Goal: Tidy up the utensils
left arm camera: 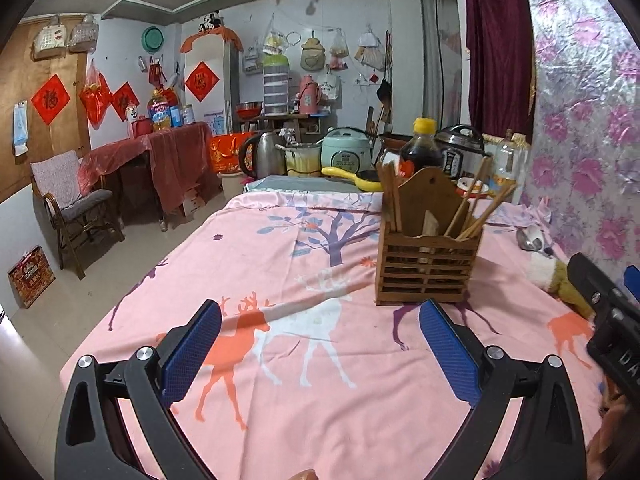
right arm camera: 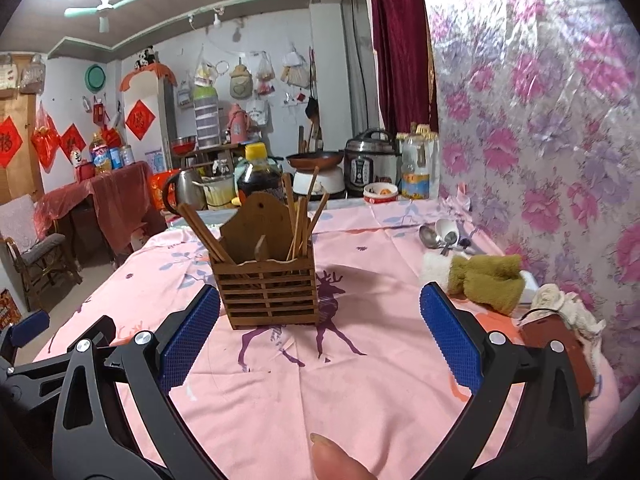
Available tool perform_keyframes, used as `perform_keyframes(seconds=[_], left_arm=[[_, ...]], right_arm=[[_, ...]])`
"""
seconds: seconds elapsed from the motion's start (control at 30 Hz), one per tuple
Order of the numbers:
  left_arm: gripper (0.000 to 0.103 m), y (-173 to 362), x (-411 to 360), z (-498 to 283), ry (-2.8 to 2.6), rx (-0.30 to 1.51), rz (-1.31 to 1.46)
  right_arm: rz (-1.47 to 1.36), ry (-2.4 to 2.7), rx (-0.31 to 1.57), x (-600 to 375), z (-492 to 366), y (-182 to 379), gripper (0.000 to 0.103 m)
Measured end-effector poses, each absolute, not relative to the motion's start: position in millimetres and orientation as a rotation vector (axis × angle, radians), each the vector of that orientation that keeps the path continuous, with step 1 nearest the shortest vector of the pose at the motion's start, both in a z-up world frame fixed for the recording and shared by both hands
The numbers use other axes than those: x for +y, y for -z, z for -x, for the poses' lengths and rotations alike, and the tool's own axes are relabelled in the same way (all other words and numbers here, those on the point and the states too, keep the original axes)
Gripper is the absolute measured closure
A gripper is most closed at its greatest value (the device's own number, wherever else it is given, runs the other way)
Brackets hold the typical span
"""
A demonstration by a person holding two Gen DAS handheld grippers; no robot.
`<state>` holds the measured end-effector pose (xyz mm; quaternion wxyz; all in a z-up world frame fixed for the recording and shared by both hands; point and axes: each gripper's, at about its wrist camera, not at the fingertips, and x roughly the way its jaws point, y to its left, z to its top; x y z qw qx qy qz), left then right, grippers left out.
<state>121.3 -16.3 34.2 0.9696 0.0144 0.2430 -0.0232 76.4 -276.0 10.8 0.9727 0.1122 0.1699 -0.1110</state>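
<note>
A slatted wooden utensil holder (left arm camera: pixel 426 268) stands upright on the pink deer-print tablecloth (left arm camera: pixel 280 264), with several wooden chopsticks (left arm camera: pixel 476 208) leaning in its compartments. It also shows in the right wrist view (right arm camera: pixel 268 288), with chopsticks (right arm camera: pixel 302 220). Metal spoons (right arm camera: pixel 436 236) and a white ceramic spoon lie on the cloth near the floral wall; one spoon shows in the left wrist view (left arm camera: pixel 528 240). My left gripper (left arm camera: pixel 320 316) is open and empty, short of the holder. My right gripper (right arm camera: pixel 320 304) is open and empty, just in front of the holder.
A green-and-white cloth (right arm camera: pixel 480 280), a brown wallet (right arm camera: pixel 560 344) and a white rag lie at the right by the floral wall (right arm camera: pixel 540 140). A soy sauce bottle (right arm camera: pixel 260 172), kettle, rice cookers and a bowl stand behind the cloth. A chair (left arm camera: pixel 72 208) stands left.
</note>
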Motion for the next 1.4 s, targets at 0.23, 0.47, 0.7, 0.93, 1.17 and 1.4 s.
perform_keyframes(seconds=[0.23,0.47,0.7,0.93,1.17,1.4], left_arm=[[0.006,-50,-15,-69,0.047,0.446,-0.040],[0.006,-52,-9,-54,0.052,0.427,-0.032],[0.006,-40,-7,-69,0.026,0.468,-0.033],[0.006,-33,-14,-69,0.028,0.478,-0.062],[0.006,-33,-18,-67,0.035,0.470,-0.075],[0.006,-33,-19,-67,0.037,0.471,-0.077]], right_arm=[[-0.190,0.240,0.322,-267,-35,-21,0.007],[-0.184,0.215,0.362,-262,-25,-8,0.007],[-0.205,0.206,0.381,-267,-29,-4,0.007],[-0.200,0.202,0.374,-268,-28,-4,0.007],[-0.198,0.202,0.370,-268,-26,-4,0.007],[-0.194,0.203,0.368,-267,-25,-5,0.006]])
